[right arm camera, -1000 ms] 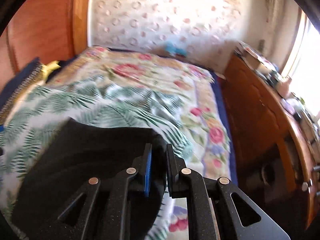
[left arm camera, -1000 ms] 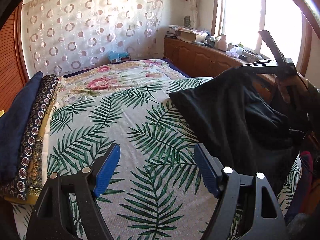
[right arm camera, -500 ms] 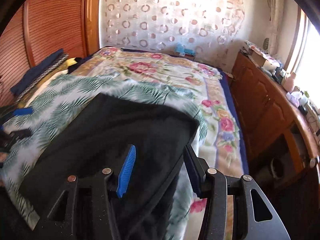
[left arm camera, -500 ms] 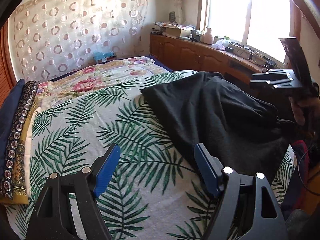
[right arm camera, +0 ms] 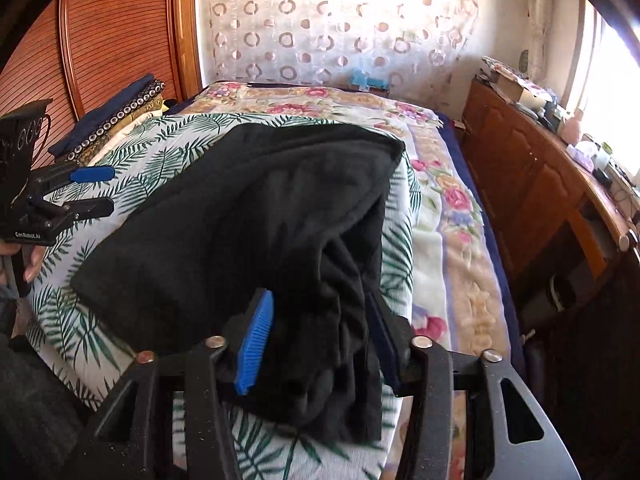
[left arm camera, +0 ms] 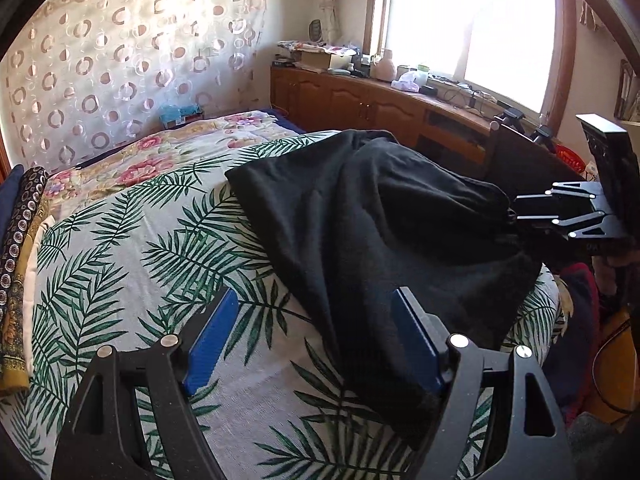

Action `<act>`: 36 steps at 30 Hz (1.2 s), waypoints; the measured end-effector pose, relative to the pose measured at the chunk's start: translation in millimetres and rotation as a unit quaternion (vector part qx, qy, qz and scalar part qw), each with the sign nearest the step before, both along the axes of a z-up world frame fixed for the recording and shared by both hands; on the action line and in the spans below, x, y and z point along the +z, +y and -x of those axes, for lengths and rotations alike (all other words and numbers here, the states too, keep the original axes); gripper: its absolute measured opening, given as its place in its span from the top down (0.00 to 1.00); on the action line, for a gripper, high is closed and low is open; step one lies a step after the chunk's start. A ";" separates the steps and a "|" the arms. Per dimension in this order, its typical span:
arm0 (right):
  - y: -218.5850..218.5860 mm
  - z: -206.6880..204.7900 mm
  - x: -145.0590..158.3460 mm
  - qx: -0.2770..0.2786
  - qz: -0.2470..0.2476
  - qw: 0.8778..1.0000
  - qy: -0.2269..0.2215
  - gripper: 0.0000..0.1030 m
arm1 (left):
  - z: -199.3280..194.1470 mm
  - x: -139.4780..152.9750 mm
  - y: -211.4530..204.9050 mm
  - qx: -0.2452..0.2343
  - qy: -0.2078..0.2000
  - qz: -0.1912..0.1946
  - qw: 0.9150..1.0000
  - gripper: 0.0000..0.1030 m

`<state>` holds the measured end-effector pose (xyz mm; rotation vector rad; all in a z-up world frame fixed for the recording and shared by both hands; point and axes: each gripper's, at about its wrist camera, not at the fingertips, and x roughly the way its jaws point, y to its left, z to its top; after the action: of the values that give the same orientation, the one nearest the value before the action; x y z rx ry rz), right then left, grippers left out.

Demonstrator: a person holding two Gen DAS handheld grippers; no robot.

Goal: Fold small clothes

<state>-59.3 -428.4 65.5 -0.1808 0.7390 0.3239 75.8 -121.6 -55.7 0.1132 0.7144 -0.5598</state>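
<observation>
On the palm-leaf sheet (left arm camera: 168,264) of the bed lies the black garment (left arm camera: 360,216), rumpled, spread across the near right part of the mattress with one edge hanging over the bed's side. My right gripper (right arm camera: 320,332) has a bunched fold of the black cloth between its blue pads (right arm camera: 256,340); the jaws have just been closing some, but I cannot tell if the pads actually press the cloth. My left gripper (left arm camera: 312,336) is released, jaws wide, hovering over the sheet with the garment's near edge reaching between its fingers, right pad over the fabric, left pad over bare sheet. Beyond the leaf sheet is a floral blanket (right arm camera: 320,100). Folded dark and patterned textiles (right arm camera: 120,116) are stacked along the bed's left side by the wooden panel. A wooden cabinet (left arm camera: 360,100) with clutter on top runs under the window (left arm camera: 468,20).
</observation>
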 end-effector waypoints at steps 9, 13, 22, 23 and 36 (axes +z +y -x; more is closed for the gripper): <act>-5.5 11.3 -3.5 0.005 -0.014 1.000 0.011 0.89 | -3.1 -8.1 -10.9 -0.026 0.024 -0.010 0.999 0.20; -6.8 31.7 1.6 0.013 -0.006 1.000 -0.003 0.92 | -7.0 -14.1 -10.8 -0.021 0.036 -0.013 0.999 0.20; -12.8 44.4 -18.1 -0.008 -0.007 1.000 0.020 0.92 | 0.5 -18.6 -8.6 -0.023 0.043 -0.021 0.999 0.20; -13.0 44.7 -18.0 -0.010 -0.010 1.000 0.017 0.92 | 1.3 -19.5 -8.9 -0.023 0.043 -0.023 0.999 0.20; -24.9 32.4 -38.0 -0.061 -0.064 0.996 -0.010 0.49 | 9.2 -28.3 -11.3 -0.027 0.057 -0.032 0.997 0.20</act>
<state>-91.7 -453.3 27.5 -0.0171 0.7041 0.2522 66.6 -132.9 -84.0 0.1604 0.8433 -0.5985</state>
